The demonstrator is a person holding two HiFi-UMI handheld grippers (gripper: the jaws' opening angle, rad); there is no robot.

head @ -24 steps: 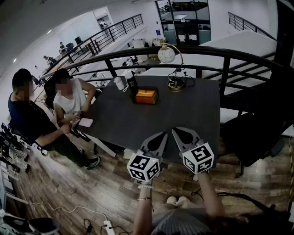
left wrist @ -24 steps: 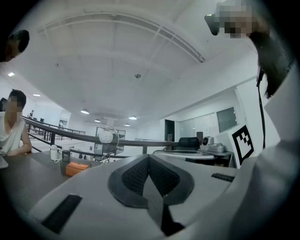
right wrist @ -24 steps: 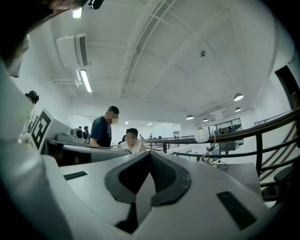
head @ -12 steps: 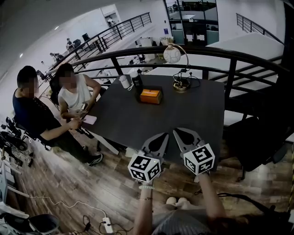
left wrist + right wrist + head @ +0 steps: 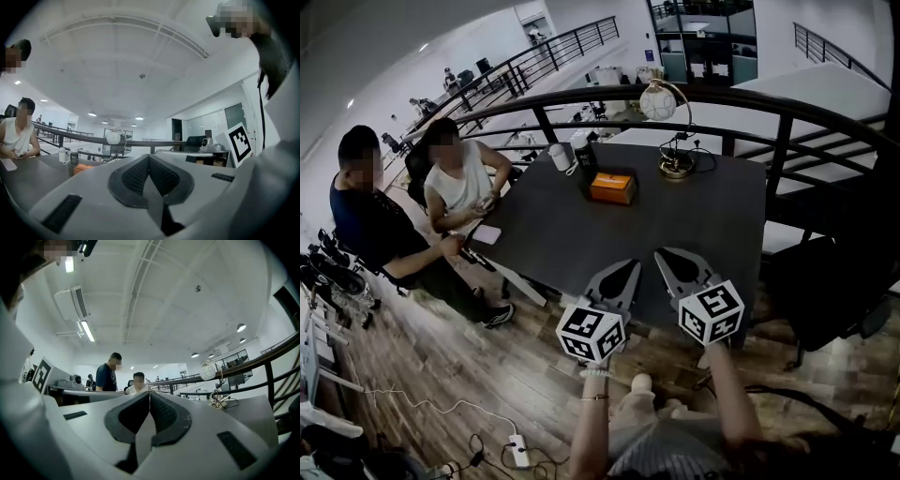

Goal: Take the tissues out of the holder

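The orange tissue holder [image 5: 612, 187] sits on the far part of the dark table [image 5: 675, 225], and shows small at the left of the left gripper view [image 5: 81, 167]. My left gripper [image 5: 620, 277] and right gripper [image 5: 679, 266] hover side by side over the table's near edge, well short of the holder. Both are shut with nothing between the jaws: the pads meet in the left gripper view [image 5: 149, 158] and in the right gripper view [image 5: 149, 394]. No loose tissue is visible.
A globe desk lamp [image 5: 659, 101] with cables, a white jug [image 5: 560, 157] and a dark bottle [image 5: 585, 156] stand at the table's far end. Two people [image 5: 459, 187] sit at its left side. A black railing [image 5: 694, 103] runs behind; a dark chair [image 5: 834, 281] stands right.
The view has shifted closer to the table, and the holder sits slightly lower and further right in frame. Both grippers stay shut near the table's front edge.
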